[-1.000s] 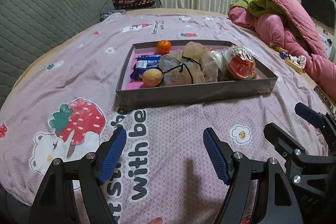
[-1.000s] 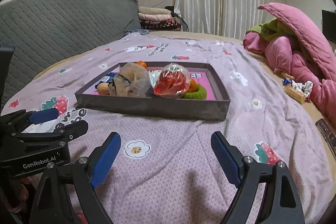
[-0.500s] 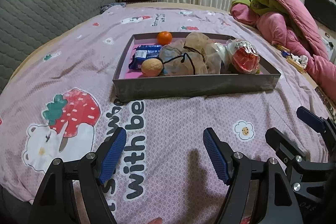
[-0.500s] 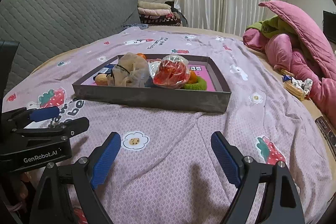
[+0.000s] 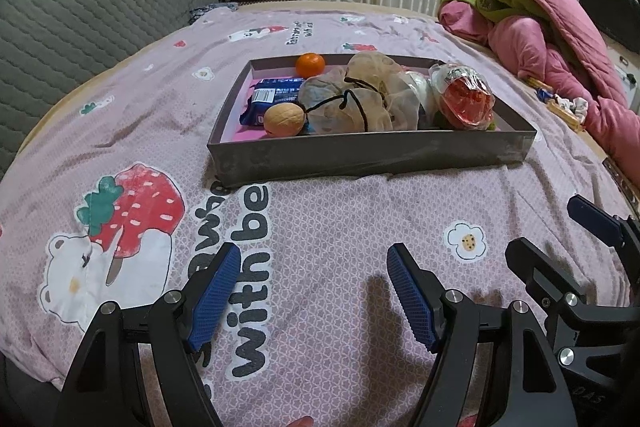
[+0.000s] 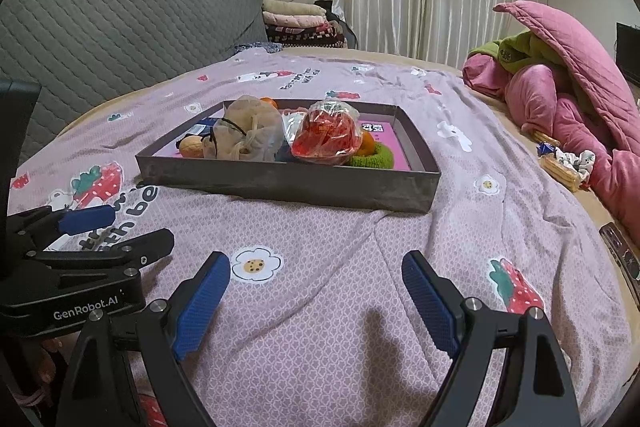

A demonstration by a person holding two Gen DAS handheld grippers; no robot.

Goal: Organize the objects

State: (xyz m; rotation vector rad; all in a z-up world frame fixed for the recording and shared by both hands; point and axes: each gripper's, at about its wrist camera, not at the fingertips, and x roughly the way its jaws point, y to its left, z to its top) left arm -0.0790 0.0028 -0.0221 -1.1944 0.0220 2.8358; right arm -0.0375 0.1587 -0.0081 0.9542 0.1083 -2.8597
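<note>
A shallow grey box (image 5: pixel 360 157) (image 6: pixel 288 183) with a pink floor sits on the pink printed bedspread. Inside lie an orange (image 5: pixel 310 64), a walnut (image 5: pixel 283 119), a blue snack packet (image 5: pixel 272 95), a beige mesh drawstring bag (image 5: pixel 360 99) (image 6: pixel 246 131), a clear bag of red things (image 5: pixel 466 97) (image 6: pixel 326 133) and a green knitted ring (image 6: pixel 370 158). My left gripper (image 5: pixel 314 267) hovers open over the bedspread in front of the box. My right gripper (image 6: pixel 316 277) is open too, beside it, nothing between its fingers.
A grey quilted headboard (image 5: pixel 80 27) runs along the left. Pink and green bedding (image 5: pixel 552 27) is heaped at the right, with small wrapped items (image 6: pixel 564 163) beside it. Folded blankets (image 6: pixel 300 23) and curtains stand at the back.
Both views have tilted slightly, so the box sits a little lower in frame. The grippers stay open and nothing in the box has moved.
</note>
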